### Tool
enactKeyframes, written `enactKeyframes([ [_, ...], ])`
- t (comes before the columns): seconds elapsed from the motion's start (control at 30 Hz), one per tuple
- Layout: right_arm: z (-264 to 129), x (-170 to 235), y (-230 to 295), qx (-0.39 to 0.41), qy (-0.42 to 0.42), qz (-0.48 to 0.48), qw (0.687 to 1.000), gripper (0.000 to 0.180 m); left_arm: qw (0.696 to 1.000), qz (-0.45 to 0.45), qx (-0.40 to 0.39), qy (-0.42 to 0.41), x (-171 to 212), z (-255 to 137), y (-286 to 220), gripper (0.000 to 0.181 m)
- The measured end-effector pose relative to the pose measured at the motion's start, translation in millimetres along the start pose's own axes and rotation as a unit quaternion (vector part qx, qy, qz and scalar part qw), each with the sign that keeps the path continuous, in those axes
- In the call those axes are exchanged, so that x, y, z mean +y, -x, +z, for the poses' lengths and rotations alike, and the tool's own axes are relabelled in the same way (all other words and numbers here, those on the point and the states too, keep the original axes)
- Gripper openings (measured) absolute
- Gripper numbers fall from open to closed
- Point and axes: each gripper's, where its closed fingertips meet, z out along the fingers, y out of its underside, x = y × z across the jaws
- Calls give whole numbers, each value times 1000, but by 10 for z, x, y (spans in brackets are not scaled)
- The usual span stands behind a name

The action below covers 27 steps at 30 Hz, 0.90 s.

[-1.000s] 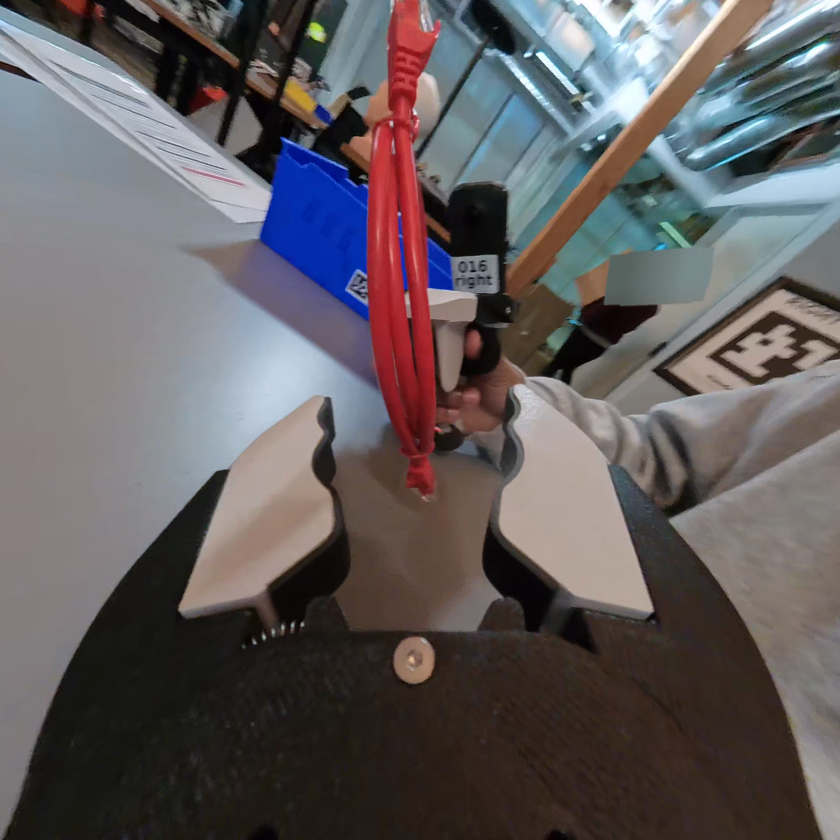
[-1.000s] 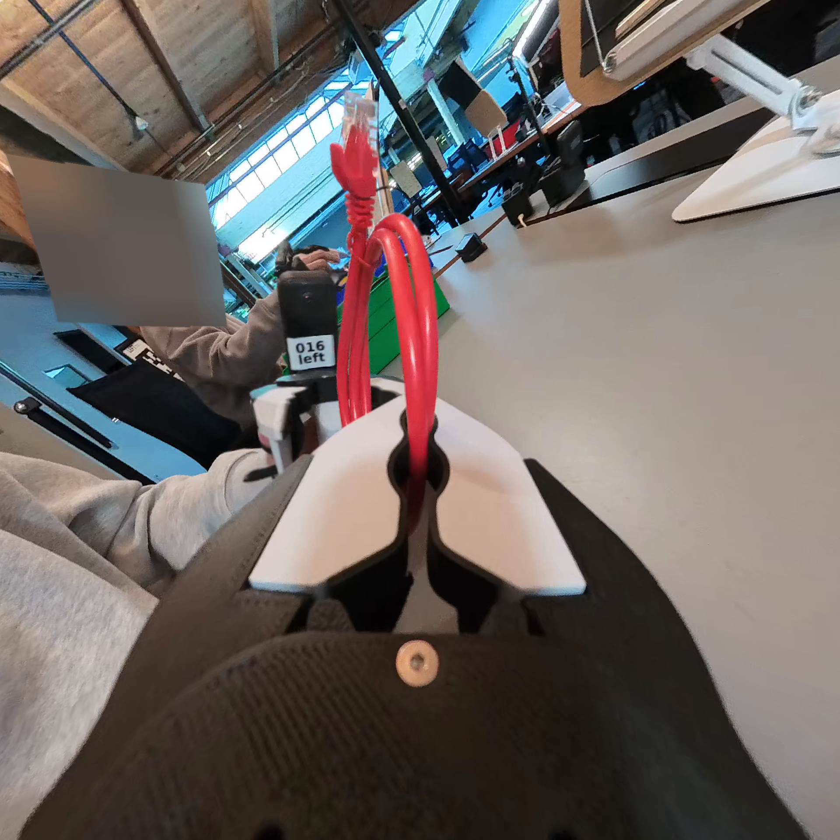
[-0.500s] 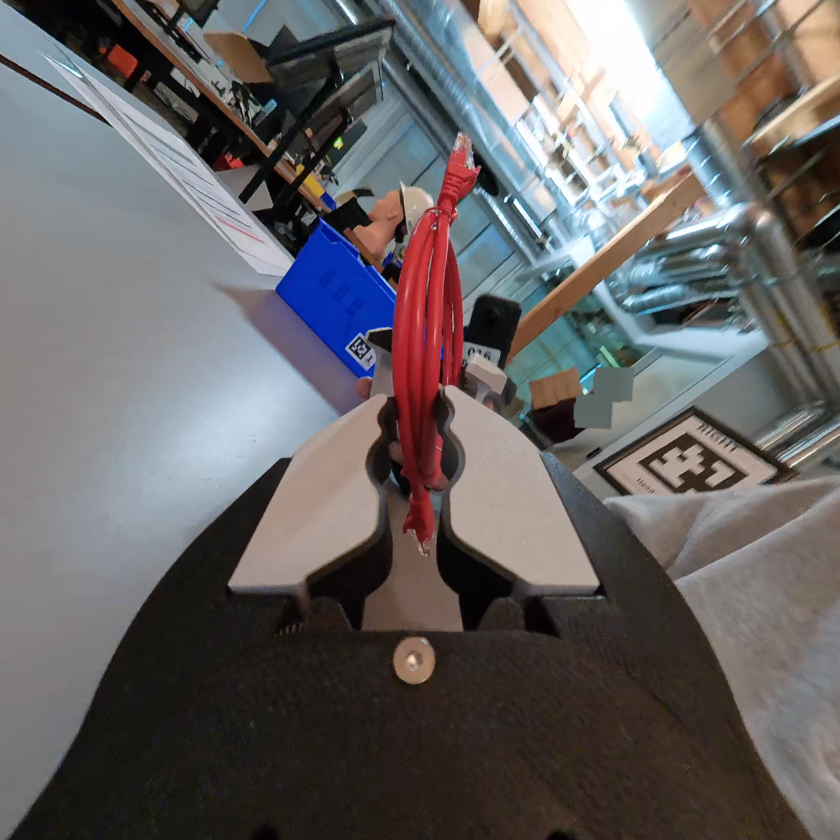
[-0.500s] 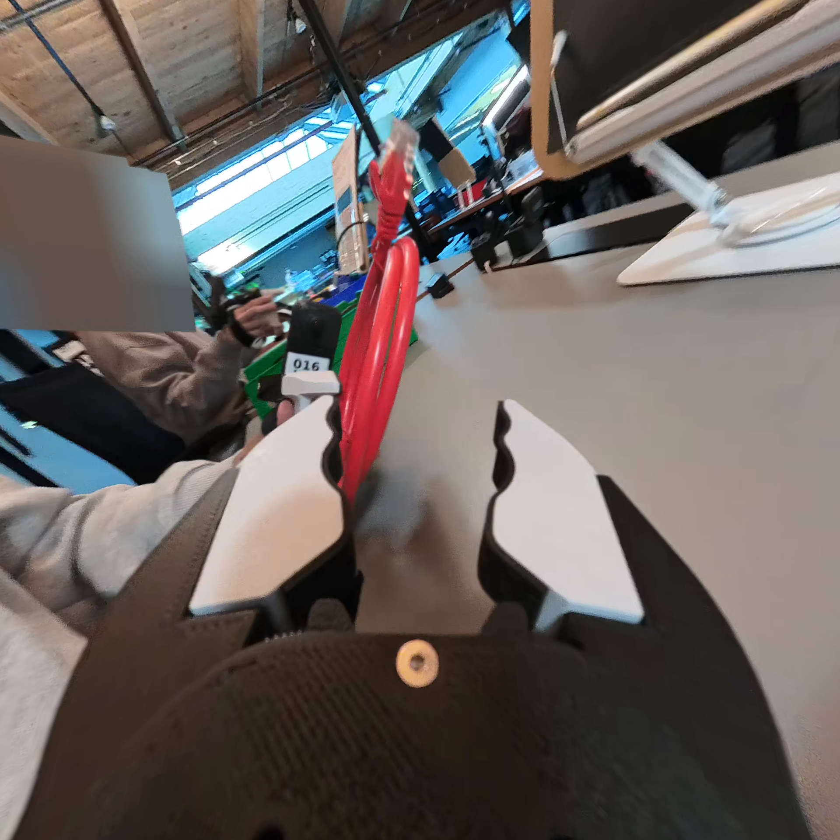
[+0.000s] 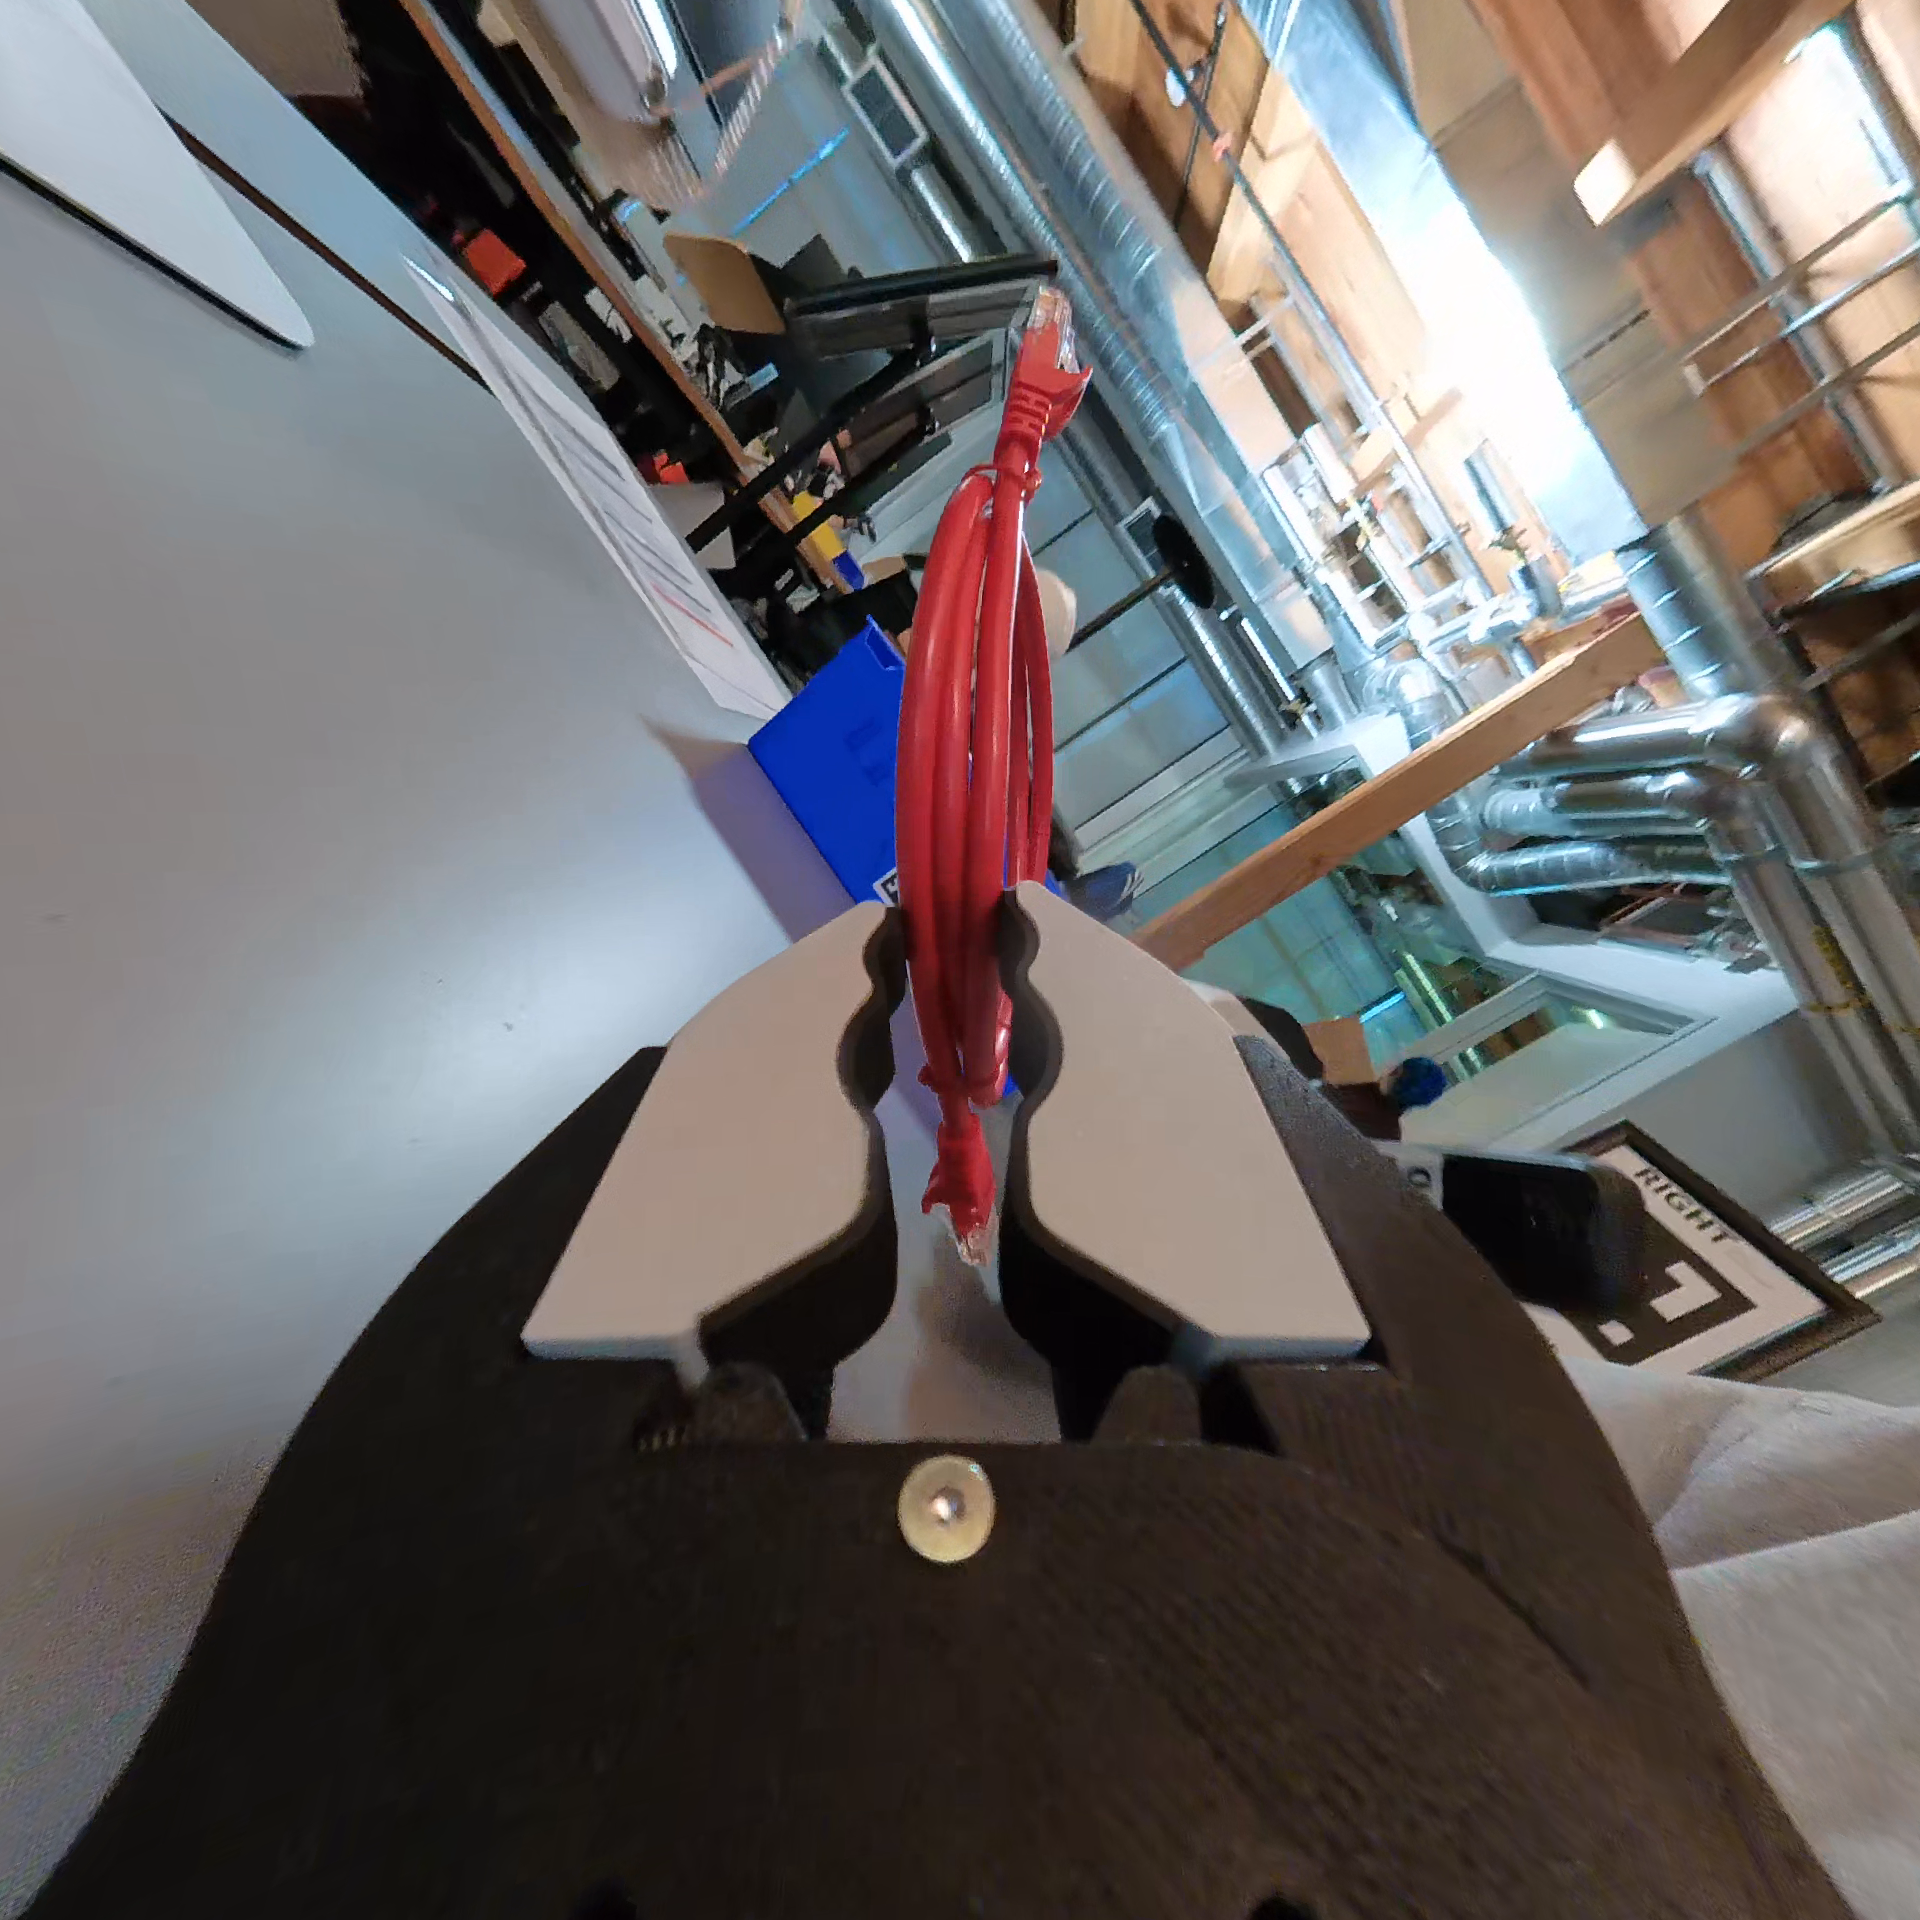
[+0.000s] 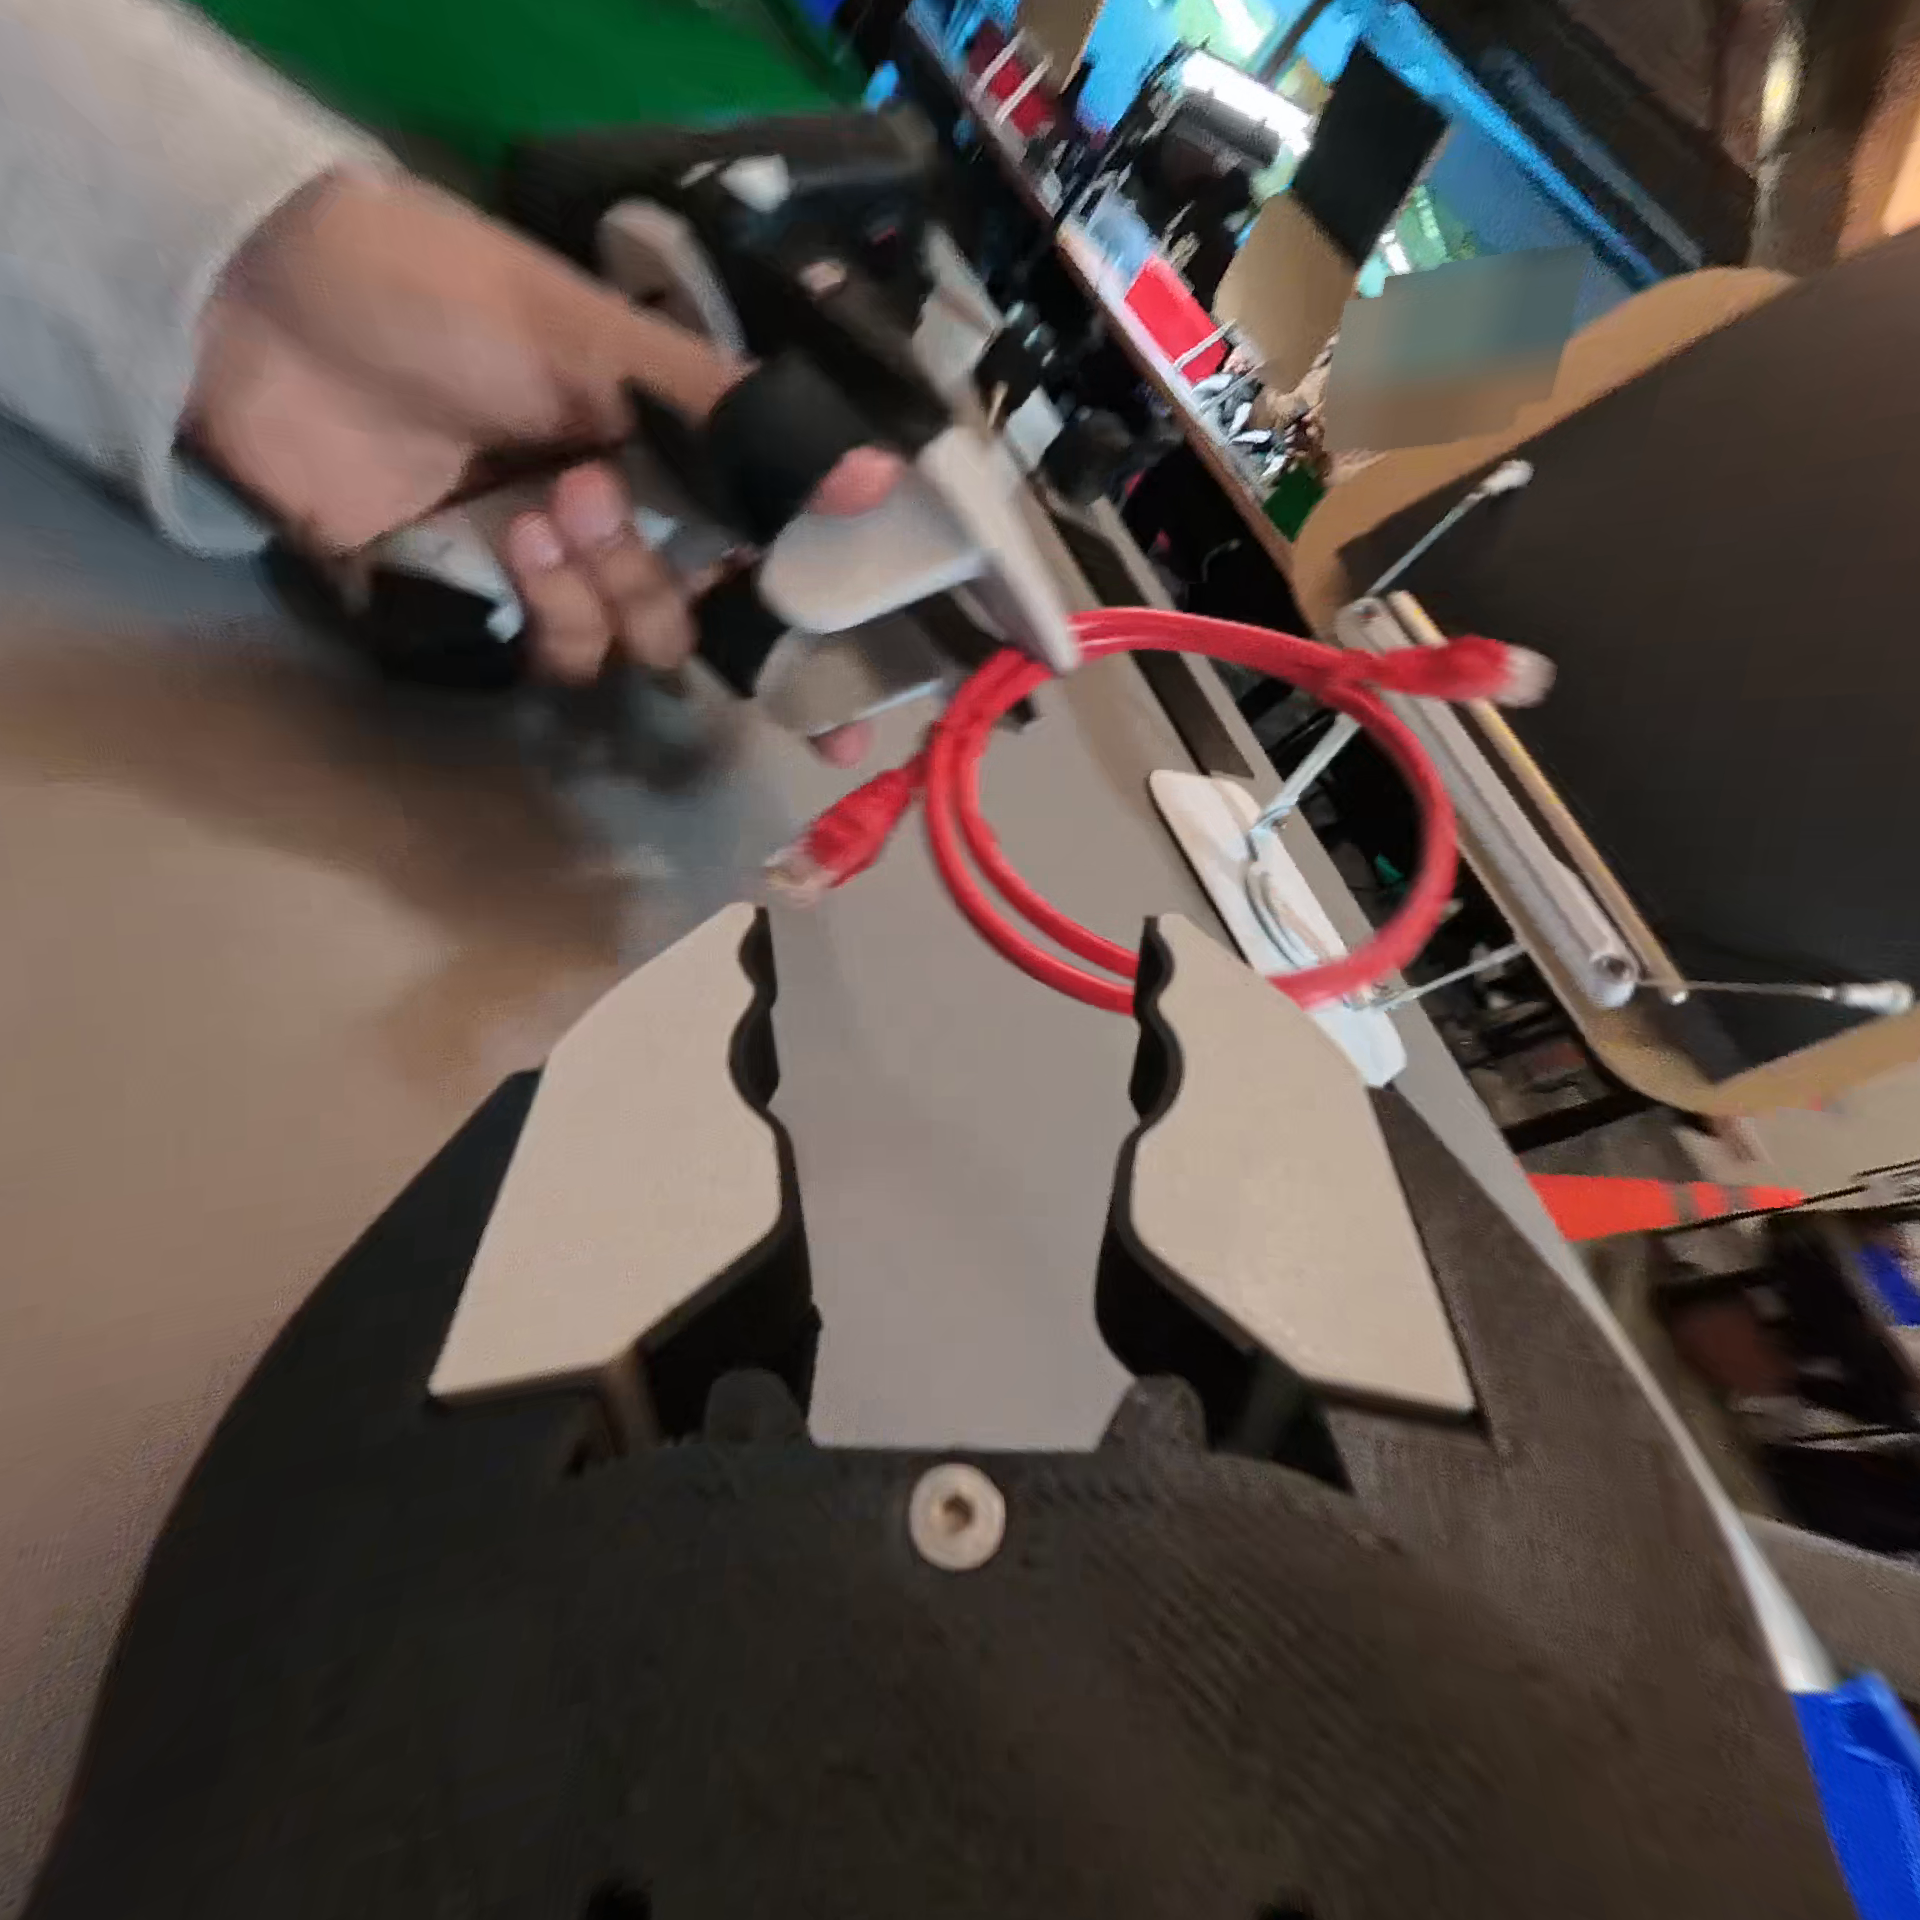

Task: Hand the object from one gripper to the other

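Pinching a coiled red network cable [image 5: 971, 790] between its 2 grey fingers, the left hand-held gripper [image 5: 961, 925] holds it above the grey table [image 5: 312, 831], one plug pointing up (the other hangs between the fingers). The right hand-held gripper [image 6: 954, 935] stands wide apart and empty, just beside the coil.

Coiled network cable [image 5: 971, 790] sits pinched between the left gripper [image 5: 956, 914] fingertips, coil standing up past the tips, one plug above and the other hanging down into the gap behind them. Storage bin [image 5: 831, 769] on the table [image 5: 312, 831] just beyond the left finger, paper sheet [image 5: 613, 520] farther off to the left. From the right gripper [image 6: 951, 935], whose fingers stand wide apart and hold nothing, the cable [image 6: 1195, 810] hangs ahead, its loop dropping behind the right fingertip, held by the left gripper [image 6: 997, 623] ahead-left.
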Motion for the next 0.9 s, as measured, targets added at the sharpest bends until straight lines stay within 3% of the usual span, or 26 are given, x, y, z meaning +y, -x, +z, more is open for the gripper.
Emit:
enactKeyframes([
  [0.13, 28, 124, 78, 13, 58, -55, 997, 71, 999, 26, -3, 33, 127, 134, -76, 18],
  [0.43, 126, 374, 128, -5, 112, -132, 985, 56, 989, 107, -32, 93, 335, 139, -92, 18],
  [0.47, 160, 392, 167, -10, 122, -148, 981, 51, 988, 117, -36, 99, 363, 124, -86, 19],
  [0.53, 210, 391, 232, -14, 132, -182, 974, 17, 986, 127, -32, 101, 369, 103, -113, 18],
  [0.6, 232, 337, 258, -11, 131, -203, 970, 13, 986, 136, -19, 93, 344, 91, -162, 18],
  [0.7, 221, 191, 229, -7, 102, -177, 979, 13, 990, 126, 38, 53, 240, 48, -343, 21],
  [0.9, 125, -62, 60, -3, 13, -22, 1000, 13, 993, 83, 76, -26, -21, -46, -404, 63],
])
